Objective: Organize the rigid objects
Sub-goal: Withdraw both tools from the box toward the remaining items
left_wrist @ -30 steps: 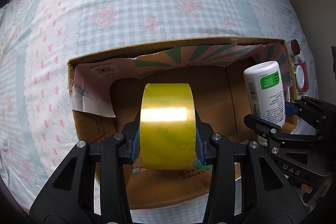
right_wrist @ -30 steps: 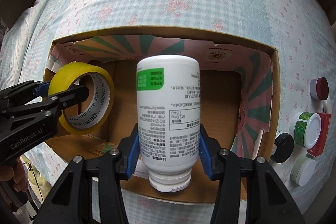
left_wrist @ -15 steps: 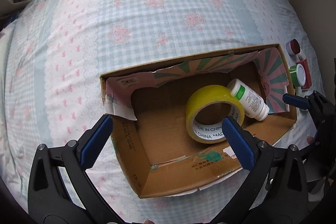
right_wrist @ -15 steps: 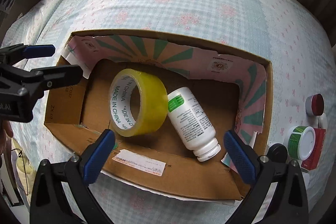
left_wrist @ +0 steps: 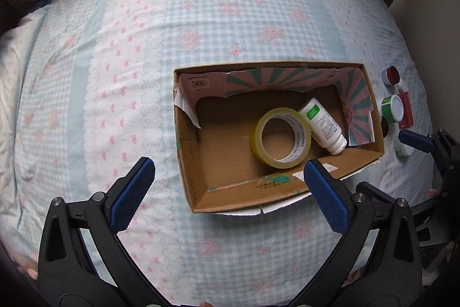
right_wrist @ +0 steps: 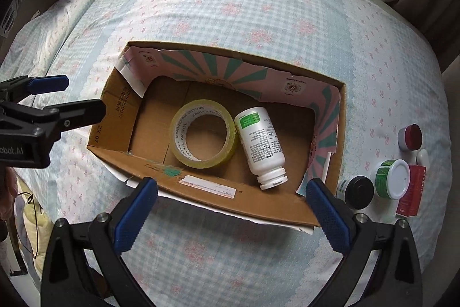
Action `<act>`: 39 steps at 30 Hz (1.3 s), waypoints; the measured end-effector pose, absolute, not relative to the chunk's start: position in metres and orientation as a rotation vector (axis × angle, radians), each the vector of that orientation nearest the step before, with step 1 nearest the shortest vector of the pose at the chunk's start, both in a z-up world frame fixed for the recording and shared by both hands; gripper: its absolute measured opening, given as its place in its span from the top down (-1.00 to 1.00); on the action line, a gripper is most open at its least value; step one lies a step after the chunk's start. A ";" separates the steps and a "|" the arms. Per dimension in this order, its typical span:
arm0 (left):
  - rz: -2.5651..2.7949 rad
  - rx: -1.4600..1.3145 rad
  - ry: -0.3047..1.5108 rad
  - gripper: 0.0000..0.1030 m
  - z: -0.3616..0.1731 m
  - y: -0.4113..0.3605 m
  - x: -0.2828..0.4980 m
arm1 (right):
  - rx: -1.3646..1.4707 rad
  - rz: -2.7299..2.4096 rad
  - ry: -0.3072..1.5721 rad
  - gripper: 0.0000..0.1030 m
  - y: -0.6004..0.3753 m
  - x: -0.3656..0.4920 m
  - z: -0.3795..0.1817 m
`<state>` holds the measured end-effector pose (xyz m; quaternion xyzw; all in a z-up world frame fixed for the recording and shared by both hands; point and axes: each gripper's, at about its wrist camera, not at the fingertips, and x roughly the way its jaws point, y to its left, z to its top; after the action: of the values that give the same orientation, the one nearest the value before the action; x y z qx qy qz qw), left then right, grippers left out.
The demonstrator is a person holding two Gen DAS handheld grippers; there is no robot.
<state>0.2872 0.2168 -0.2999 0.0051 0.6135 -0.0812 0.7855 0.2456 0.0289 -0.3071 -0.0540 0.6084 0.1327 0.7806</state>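
The bed (right_wrist: 258,5) is soft, so the box (right_wrist: 341,134) could tip if leaned on. In it the tape (right_wrist: 204,133) touches the bottle (right_wrist: 260,143). Jars (right_wrist: 392,178) crowd outside and could topple. Both the left claw (left_wrist: 227,192) and the right claw (right_wrist: 230,216) gape wide, empty.

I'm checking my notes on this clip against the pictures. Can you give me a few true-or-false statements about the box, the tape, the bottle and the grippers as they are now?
1. The yellow tape roll lies inside the cardboard box. True.
2. The white bottle stands upright in the box. False: it lies on its side, cap toward the near wall.
3. The right gripper holds the bottle. False: its jaws are open and empty.
4. The left gripper has open jaws. True.
5. Small jars sit on the bedspread outside the box. True.
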 end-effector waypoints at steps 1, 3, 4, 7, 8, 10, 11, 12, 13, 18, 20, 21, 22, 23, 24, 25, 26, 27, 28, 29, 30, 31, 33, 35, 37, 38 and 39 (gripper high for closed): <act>-0.170 0.003 1.311 -1.00 -0.290 0.219 0.282 | -0.117 0.285 1.306 -1.00 0.029 0.242 -0.297; -0.158 -0.002 1.276 -1.00 -0.268 0.222 0.271 | -0.113 0.282 1.299 -1.00 0.027 0.234 -0.277; -0.153 -0.003 1.257 -1.00 -0.257 0.223 0.265 | -0.111 0.274 1.292 -1.00 0.026 0.229 -0.267; -0.151 -0.013 1.195 -1.00 -0.225 0.222 0.245 | -0.093 0.243 1.258 -1.00 0.016 0.213 -0.235; -0.153 -0.017 1.172 -1.00 -0.215 0.220 0.239 | -0.085 0.229 1.243 -1.00 0.011 0.207 -0.225; -0.171 -0.024 1.132 -1.00 -0.198 0.211 0.224 | -0.071 0.187 1.214 -1.00 -0.003 0.194 -0.206; -0.180 -0.022 1.114 -1.00 -0.190 0.206 0.216 | -0.068 0.157 1.196 -1.00 -0.011 0.187 -0.196; -0.186 -0.014 1.095 -1.00 -0.184 0.198 0.208 | -0.066 0.127 1.180 -1.00 -0.019 0.179 -0.188; -0.188 -0.003 1.075 -1.00 -0.177 0.190 0.200 | -0.058 0.102 1.164 -1.00 -0.029 0.172 -0.179; -0.225 -0.002 1.016 -1.00 -0.153 0.148 0.165 | 0.005 0.030 1.118 -1.00 -0.085 0.134 -0.150; -0.220 0.008 0.994 -1.00 -0.147 0.130 0.150 | 0.017 0.012 1.101 -1.00 -0.108 0.118 -0.143; -0.222 0.008 0.982 -1.00 -0.144 0.120 0.143 | 0.021 0.005 1.090 -1.00 -0.120 0.111 -0.140; -0.222 0.006 0.972 -1.00 -0.142 0.110 0.136 | 0.024 0.000 1.082 -1.00 -0.132 0.105 -0.138; -0.218 0.001 0.963 -1.00 -0.140 0.100 0.129 | 0.028 0.000 1.075 -1.00 -0.144 0.100 -0.137; -0.212 -0.007 0.953 -1.00 -0.139 0.089 0.122 | 0.033 0.004 1.068 -1.00 -0.156 0.095 -0.136; -0.203 -0.018 0.943 -1.00 -0.138 0.079 0.116 | 0.038 0.010 1.061 -1.00 -0.168 0.090 -0.137; -0.188 -0.029 0.938 -1.00 -0.138 0.068 0.110 | 0.039 0.021 1.056 -1.00 -0.180 0.087 -0.137; -0.174 -0.039 0.935 -1.00 -0.138 0.057 0.104 | 0.035 0.026 1.053 -1.00 -0.192 0.084 -0.139; -0.164 -0.046 0.932 -1.00 -0.139 0.045 0.099 | 0.027 0.022 1.050 -1.00 -0.203 0.081 -0.140; -0.160 -0.047 0.927 -1.00 -0.140 0.034 0.093 | 0.022 0.017 1.047 -1.00 -0.214 0.079 -0.141; -0.159 -0.044 0.918 -1.00 -0.142 0.022 0.089 | 0.020 0.017 1.043 -1.00 -0.225 0.077 -0.142; -0.149 -0.036 0.909 -1.00 -0.144 0.010 0.085 | 0.022 0.022 1.033 -1.00 -0.236 0.076 -0.143; -0.114 -0.015 0.904 -1.00 -0.151 -0.013 0.079 | 0.013 0.040 1.021 -1.00 -0.254 0.076 -0.149; -0.091 -0.018 0.915 -1.00 -0.163 -0.031 0.077 | -0.013 0.039 1.023 -1.00 -0.268 0.079 -0.158; -0.083 -0.040 0.929 -1.00 -0.179 -0.046 0.076 | -0.020 0.039 1.022 -1.00 -0.281 0.084 -0.168; -0.077 -0.048 0.941 -1.00 -0.187 -0.052 0.075 | -0.015 0.040 1.023 -1.00 -0.288 0.085 -0.174; -0.068 -0.050 0.953 -1.00 -0.197 -0.058 0.075 | -0.007 0.036 1.027 -1.00 -0.293 0.089 -0.179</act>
<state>0.0751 -0.0584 -0.1968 -0.0239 0.4587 -0.0329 0.8877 0.0886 -0.2933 -0.1795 -0.0036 0.4913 0.0171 0.8708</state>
